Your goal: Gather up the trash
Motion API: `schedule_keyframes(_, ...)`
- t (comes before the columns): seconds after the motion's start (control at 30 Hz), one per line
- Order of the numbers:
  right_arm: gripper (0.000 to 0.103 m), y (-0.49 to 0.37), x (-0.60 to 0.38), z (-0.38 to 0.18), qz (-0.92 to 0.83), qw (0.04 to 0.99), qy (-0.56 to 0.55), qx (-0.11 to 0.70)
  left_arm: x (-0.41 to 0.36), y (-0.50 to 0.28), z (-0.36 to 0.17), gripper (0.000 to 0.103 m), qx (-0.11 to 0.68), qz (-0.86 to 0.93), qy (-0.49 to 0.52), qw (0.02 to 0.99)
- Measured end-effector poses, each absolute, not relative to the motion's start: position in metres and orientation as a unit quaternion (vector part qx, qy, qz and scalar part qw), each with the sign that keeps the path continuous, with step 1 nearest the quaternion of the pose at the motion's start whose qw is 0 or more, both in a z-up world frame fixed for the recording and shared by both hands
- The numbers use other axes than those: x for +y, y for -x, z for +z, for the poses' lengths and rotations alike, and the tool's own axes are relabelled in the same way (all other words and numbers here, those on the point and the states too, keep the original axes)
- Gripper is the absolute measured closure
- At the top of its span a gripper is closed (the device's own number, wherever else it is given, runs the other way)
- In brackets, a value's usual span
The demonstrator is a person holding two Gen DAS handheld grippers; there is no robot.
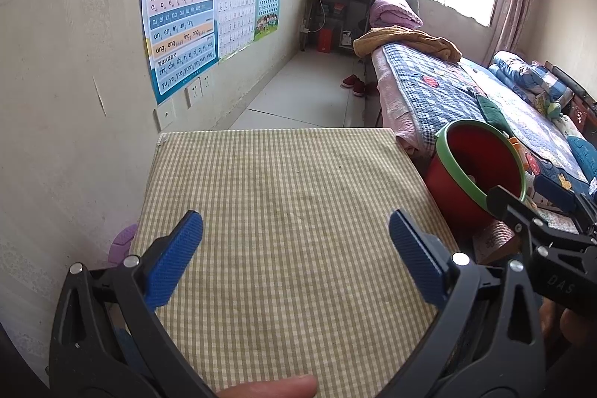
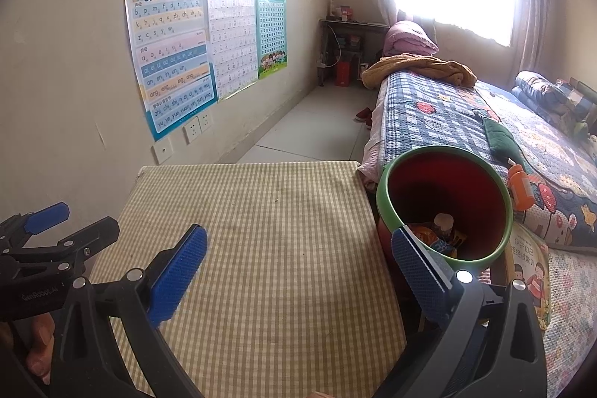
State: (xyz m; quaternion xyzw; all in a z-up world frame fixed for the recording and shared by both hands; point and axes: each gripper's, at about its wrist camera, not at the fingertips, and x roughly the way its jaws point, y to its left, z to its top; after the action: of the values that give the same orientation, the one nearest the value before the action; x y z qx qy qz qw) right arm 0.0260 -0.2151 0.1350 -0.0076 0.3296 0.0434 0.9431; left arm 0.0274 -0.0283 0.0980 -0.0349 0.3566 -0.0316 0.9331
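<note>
We see our left gripper [image 1: 294, 241] spread wide and empty above the checked surface [image 1: 283, 196], which carries nothing. Right of it, our right gripper [image 2: 298, 256] is also wide open and holds nothing. At the right edge of the surface stands the red bin [image 2: 444, 200] (green rim), with trash [image 2: 440, 234] at its bottom, just beside the bed [image 2: 466, 122].

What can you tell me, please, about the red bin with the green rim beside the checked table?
The red bin with the green rim looks plastic and round, standing open-topped between the checked table and the quilted bed. Wrappers and a small white-capped container lie at its bottom. An orange bottle rests on the bed just past its rim.
</note>
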Motion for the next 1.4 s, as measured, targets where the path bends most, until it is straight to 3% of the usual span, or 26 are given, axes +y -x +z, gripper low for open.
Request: schedule_keyframes(1.4,0.007,-0.0268,-0.2105,0.1347,0.048,0.942,0.016,0.332,-0.0277,-0.0261,0.0990,0.005,0.358,-0.026,0.036,0.933)
